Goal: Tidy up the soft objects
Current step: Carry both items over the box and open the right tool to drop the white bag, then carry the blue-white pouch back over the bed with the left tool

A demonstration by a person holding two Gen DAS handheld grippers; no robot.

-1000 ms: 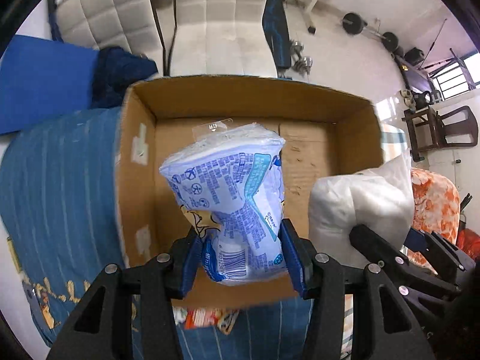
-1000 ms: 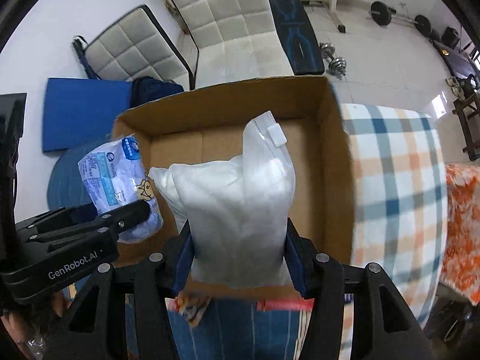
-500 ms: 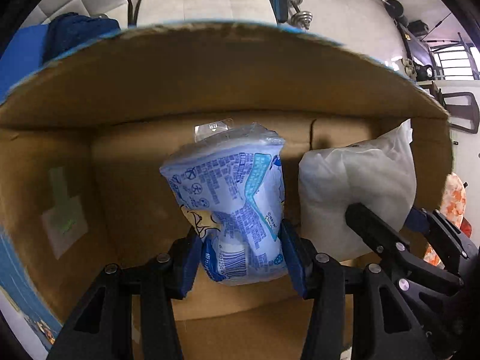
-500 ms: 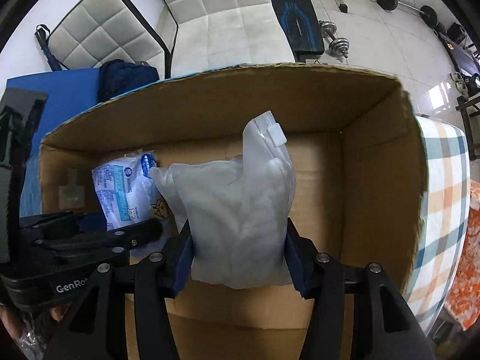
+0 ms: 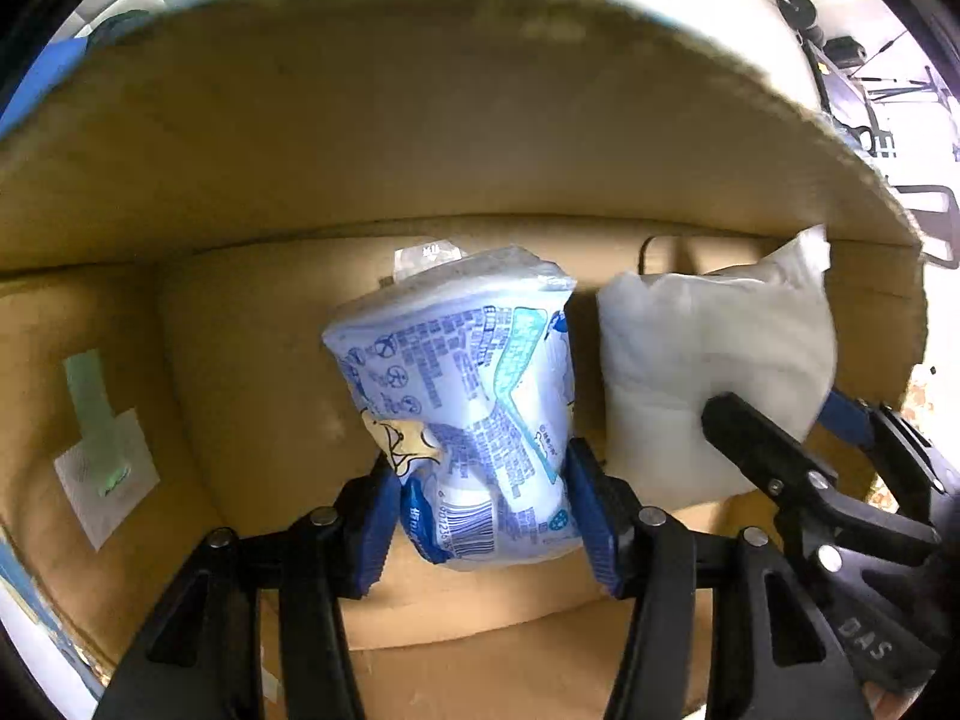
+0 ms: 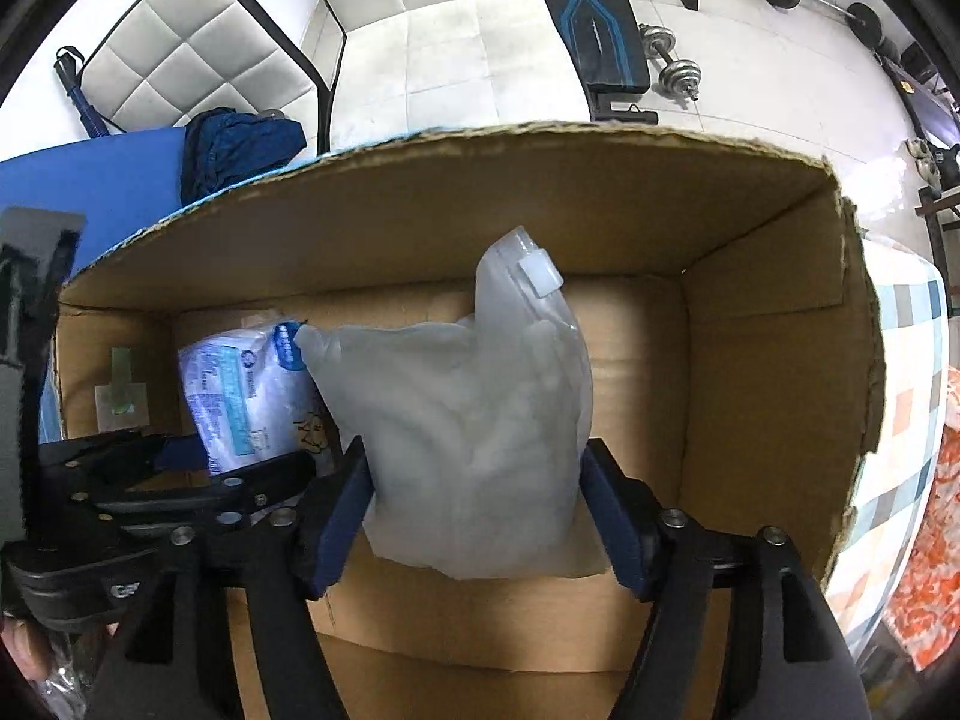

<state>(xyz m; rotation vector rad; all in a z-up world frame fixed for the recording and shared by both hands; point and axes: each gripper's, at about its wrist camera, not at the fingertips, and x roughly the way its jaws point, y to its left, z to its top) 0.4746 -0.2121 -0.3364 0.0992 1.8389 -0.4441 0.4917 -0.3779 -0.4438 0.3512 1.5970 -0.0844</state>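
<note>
Position: both packs now sit low inside the cardboard box (image 6: 774, 396), its walls filling each view; a second ago the box lay well below with its whole rim in sight.
Left hand-held gripper (image 5: 480, 510): jaws have just been easing apart; the blue printed pack (image 5: 462, 408) is between them and the blue pads seem to touch its lower sides yet, so I judge it barely held.
Right hand-held gripper (image 6: 474, 516): jaws have just been opening by more; the white pouch (image 6: 468, 438) stands between them, the right pad showing a sliver of gap (left pad contact is hard to tell).
Placement: printed pack at the left of the box floor, white pouch just beside it on the right, the two near touching; right part of the floor bare.
Other: pale tape patch (image 5: 102, 456) on the left inner wall.
Meaning: descent looks finished and the release underway; the two soft packs are as good as delivered, side by side.
Risk: the pouch, upright, may slump over once freed.
</note>
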